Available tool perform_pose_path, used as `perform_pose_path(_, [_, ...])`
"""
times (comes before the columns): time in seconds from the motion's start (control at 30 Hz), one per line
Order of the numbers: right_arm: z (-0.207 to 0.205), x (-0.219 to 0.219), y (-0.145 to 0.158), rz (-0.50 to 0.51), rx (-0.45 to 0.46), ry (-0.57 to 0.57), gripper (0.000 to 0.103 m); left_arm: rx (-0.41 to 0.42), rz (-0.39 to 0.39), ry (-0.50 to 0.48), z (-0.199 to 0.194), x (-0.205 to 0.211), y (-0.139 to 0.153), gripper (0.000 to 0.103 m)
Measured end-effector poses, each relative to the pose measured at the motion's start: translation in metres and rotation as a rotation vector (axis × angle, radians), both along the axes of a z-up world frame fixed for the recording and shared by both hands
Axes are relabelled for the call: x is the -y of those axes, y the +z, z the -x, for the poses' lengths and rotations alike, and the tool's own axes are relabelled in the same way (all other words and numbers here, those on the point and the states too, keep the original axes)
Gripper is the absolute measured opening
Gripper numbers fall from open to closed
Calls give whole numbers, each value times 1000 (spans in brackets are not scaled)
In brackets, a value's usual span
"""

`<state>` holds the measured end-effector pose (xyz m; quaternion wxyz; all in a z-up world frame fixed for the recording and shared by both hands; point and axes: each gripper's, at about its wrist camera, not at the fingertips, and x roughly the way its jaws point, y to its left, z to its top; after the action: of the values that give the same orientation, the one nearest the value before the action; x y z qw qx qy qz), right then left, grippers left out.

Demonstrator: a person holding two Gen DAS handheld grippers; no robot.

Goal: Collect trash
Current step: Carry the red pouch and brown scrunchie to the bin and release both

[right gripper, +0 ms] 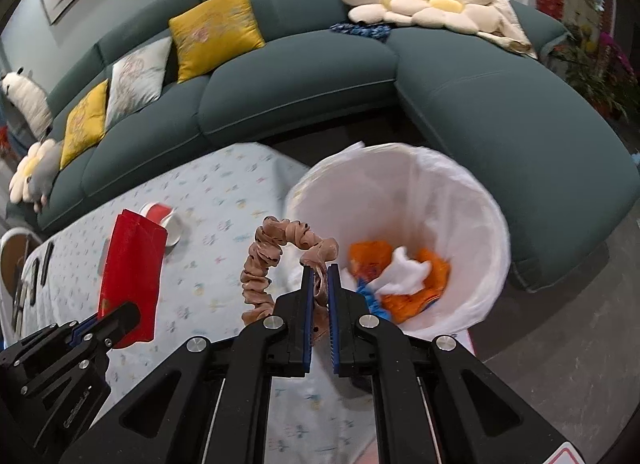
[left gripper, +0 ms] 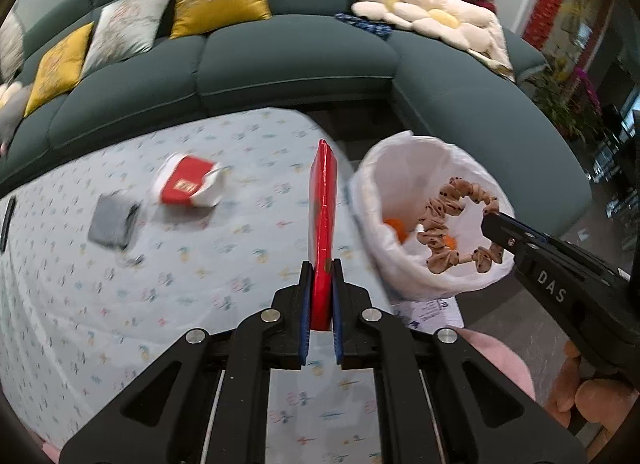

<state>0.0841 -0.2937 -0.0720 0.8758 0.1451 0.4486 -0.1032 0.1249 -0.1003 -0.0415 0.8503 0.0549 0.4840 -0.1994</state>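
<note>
My left gripper (left gripper: 321, 264) is shut on a flat red packet (left gripper: 322, 208), held edge-on above the table; the same red packet (right gripper: 132, 272) shows in the right wrist view with the left gripper (right gripper: 116, 324) at its lower end. My right gripper (right gripper: 319, 268) is shut on a tan ruffled scrunchie (right gripper: 272, 260) with dark dots. In the left wrist view the scrunchie (left gripper: 452, 224) hangs over the open bin from the right gripper (left gripper: 496, 220). The white-lined bin (right gripper: 460, 200) stands beside the table's corner and holds orange, white and blue scraps (right gripper: 396, 276).
A patterned light-blue tablecloth (left gripper: 120, 296) covers the table. On it lie a red-and-white carton (left gripper: 188, 184), a grey folded cloth (left gripper: 112, 224) and a dark remote (left gripper: 8, 220). A dark green corner sofa (left gripper: 300, 60) with cushions and plush toys curves behind the table and bin.
</note>
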Motion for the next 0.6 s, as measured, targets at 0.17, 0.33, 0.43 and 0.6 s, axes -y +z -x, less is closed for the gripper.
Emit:
perform_pose_path(0.17, [3, 34, 0, -29, 9, -55, 6, 16, -10, -62, -3, 37, 6, 8])
perform_pose_path(0.33, [4, 59, -5, -27, -1, -85, 6, 6, -22, -106, -10, 69, 2, 8])
perform_pose_path(0.43, [0, 71, -9, -21, -8, -94, 6, -4, -22, -125, -13, 83, -3, 8])
perform_pose_path(0.6, [-6, 88, -16, -26, -19, -112, 6, -21, -14, -160, -21, 107, -9, 9])
